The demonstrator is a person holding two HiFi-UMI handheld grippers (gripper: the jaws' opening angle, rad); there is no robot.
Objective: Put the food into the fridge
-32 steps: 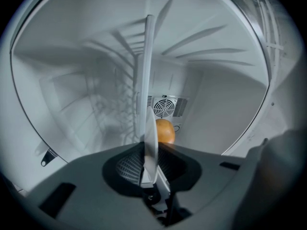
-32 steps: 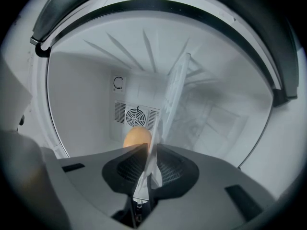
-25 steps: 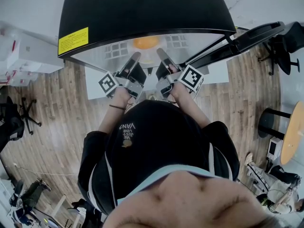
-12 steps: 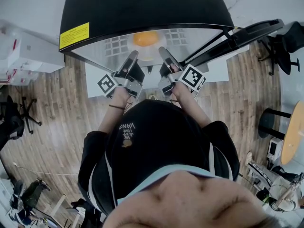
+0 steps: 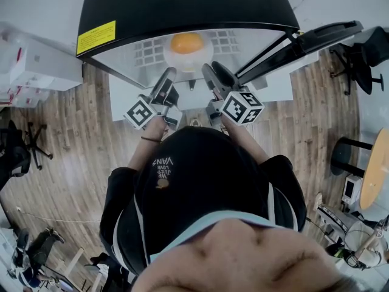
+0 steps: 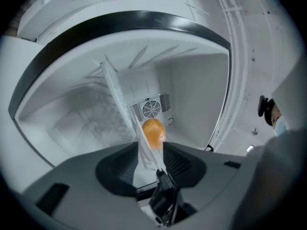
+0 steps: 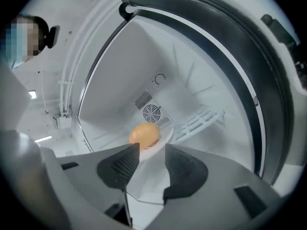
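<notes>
Here, the open fridge fills the space ahead of both grippers. A yellow label on its black top carries print too small to read. A wood-plank floor lies below the grippers, with an office chair out on the left gripper's side and a round table far out on the right gripper's side. The left gripper and right gripper have just been opening their jaws, which stand spread with nothing pinched. Beyond both jaw pairs, a white plate on the fridge shelf bears the round orange food, just in front of the back-wall fan grille.
</notes>
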